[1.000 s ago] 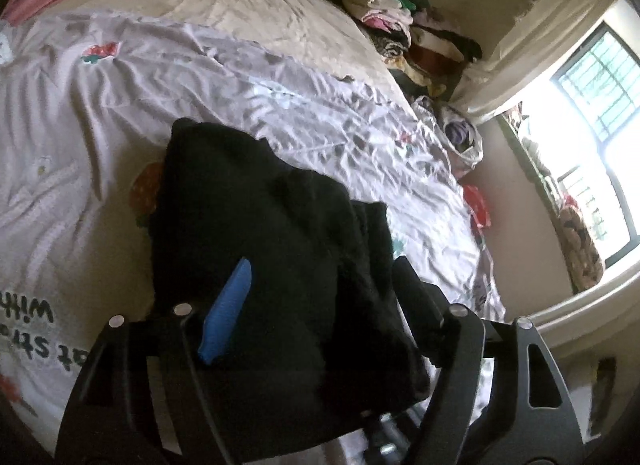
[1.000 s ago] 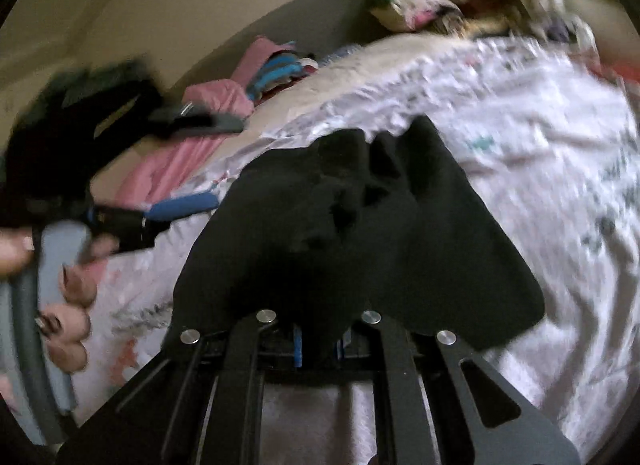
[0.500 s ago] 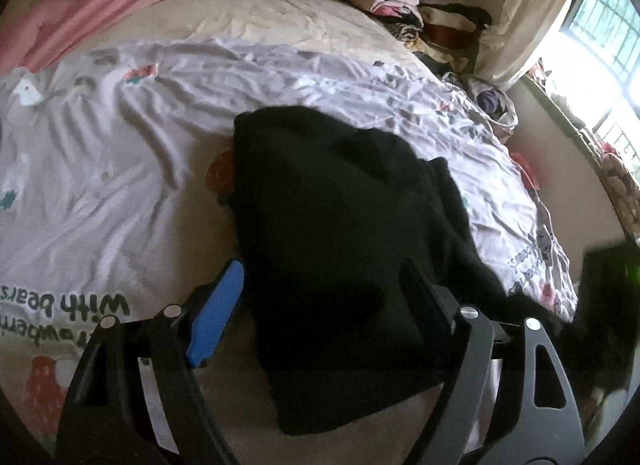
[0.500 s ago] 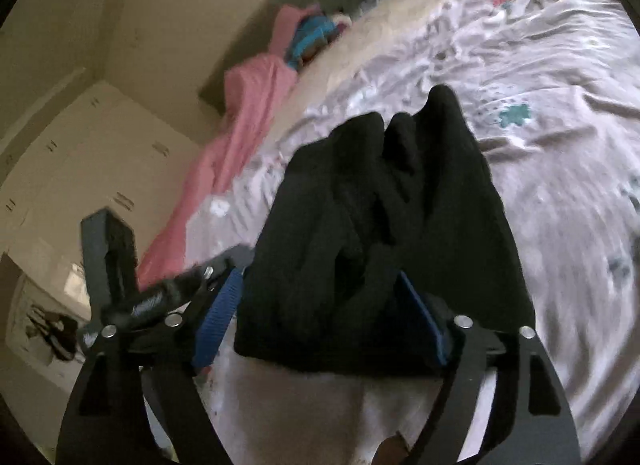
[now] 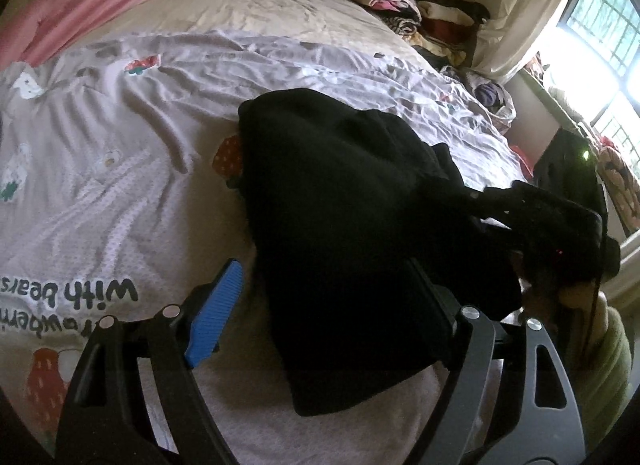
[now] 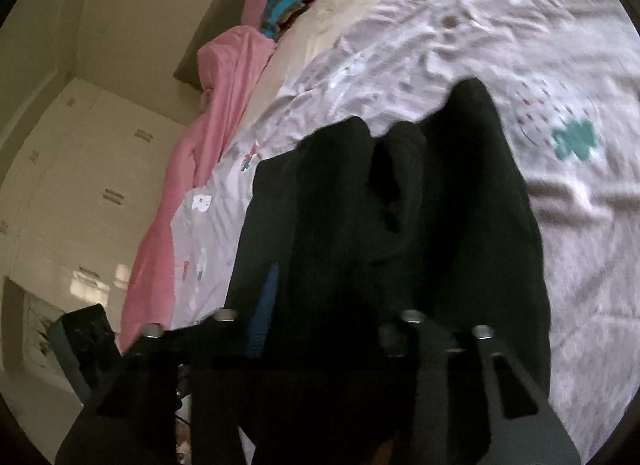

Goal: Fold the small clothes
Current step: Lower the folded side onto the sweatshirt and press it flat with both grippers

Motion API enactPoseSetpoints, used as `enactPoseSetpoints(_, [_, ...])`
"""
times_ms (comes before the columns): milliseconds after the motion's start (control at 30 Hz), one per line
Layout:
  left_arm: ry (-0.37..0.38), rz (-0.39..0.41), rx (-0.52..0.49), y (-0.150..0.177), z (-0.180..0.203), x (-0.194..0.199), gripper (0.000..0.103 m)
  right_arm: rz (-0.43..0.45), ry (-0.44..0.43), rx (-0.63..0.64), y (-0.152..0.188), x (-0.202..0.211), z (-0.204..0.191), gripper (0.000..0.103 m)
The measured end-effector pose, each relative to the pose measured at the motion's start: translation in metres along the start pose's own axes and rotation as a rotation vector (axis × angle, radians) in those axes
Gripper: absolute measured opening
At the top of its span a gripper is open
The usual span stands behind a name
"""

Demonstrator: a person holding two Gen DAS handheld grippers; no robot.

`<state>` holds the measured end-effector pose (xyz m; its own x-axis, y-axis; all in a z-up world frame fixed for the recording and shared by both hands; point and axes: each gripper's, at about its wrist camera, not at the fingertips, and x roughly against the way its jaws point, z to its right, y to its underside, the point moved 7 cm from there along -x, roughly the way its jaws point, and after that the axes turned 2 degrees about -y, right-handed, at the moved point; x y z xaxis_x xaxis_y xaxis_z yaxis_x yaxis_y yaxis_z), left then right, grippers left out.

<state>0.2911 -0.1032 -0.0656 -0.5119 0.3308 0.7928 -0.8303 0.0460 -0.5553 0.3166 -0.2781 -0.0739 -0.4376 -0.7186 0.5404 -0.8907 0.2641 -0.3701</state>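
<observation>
Left wrist view: our left tool (image 5: pixel 324 285) stands wide over the black garment (image 5: pixel 344 201) lying on the bed (image 5: pixel 120 169); our right tool (image 6: pixel 340 305) is closing, the garment between its fingers.

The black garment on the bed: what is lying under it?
The black garment lies on the printed bedsheet. At its left edge a red strawberry print shows partly, the rest covered by the cloth. Whether anything else lies under it cannot be seen.
</observation>
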Motion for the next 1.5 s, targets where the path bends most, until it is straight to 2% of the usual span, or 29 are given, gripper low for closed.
enactPoseSetpoints(67, [-0.002, 0.002, 0.001, 0.000, -0.001, 0.001, 0.073, 0.009, 0.026, 0.055, -0.008, 0.001, -0.007, 0.020])
enactPoseSetpoints(233, [0.008, 0.013, -0.001, -0.002, 0.002, 0.008, 0.074, 0.072, 0.064, 0.267, -0.019, 0.018, -0.049, 0.019])
enactPoseSetpoints(300, [0.014, 0.022, -0.008, -0.005, 0.007, 0.013, 0.082, 0.096, 0.091, 0.349, -0.021, 0.029, -0.061, 0.019])
enactPoseSetpoints(400, [0.033, 0.026, -0.028, -0.007, 0.017, 0.015, 0.082, 0.109, 0.151, 0.405, -0.023, 0.040, -0.057, 0.018])
enactPoseSetpoints(567, [0.038, -0.003, -0.049, -0.003, 0.028, 0.002, 0.083, 0.074, 0.250, 0.373, -0.021, 0.043, -0.011, 0.018])
enactPoseSetpoints(700, [0.040, -0.026, -0.042, 0.005, 0.025, -0.011, 0.084, 0.044, 0.291, 0.320, -0.012, 0.041, 0.028, 0.018])
enactPoseSetpoints(833, [0.055, -0.034, -0.011, 0.006, 0.022, -0.019, 0.090, 0.043, 0.269, 0.267, -0.006, 0.036, 0.049, 0.023])
enactPoseSetpoints(933, [0.050, -0.031, 0.002, 0.005, 0.019, -0.022, 0.093, 0.048, 0.280, 0.232, -0.006, 0.039, 0.056, 0.048])
enactPoseSetpoints(1200, [0.148, -0.075, 0.111, 0.009, 0.010, -0.043, 0.095, -0.018, 0.153, 0.119, -0.006, 0.032, 0.074, 0.056])
enactPoseSetpoints(1300, [0.176, -0.083, 0.137, 0.010, 0.010, -0.048, 0.095, -0.054, 0.100, 0.101, -0.006, 0.022, 0.077, 0.064])
enactPoseSetpoints(1367, [0.185, -0.086, 0.147, 0.010, 0.011, -0.053, 0.095, -0.068, 0.098, 0.116, -0.006, 0.015, 0.076, 0.069])
enactPoseSetpoints(1433, [0.195, -0.091, 0.159, 0.009, 0.014, -0.057, 0.095, -0.074, 0.105, 0.136, -0.006, 0.011, 0.074, 0.068])
enactPoseSetpoints(1500, [0.217, -0.102, 0.188, 0.008, 0.015, -0.061, 0.090, -0.075, 0.107, 0.157, -0.006, 0.010, 0.071, 0.058])
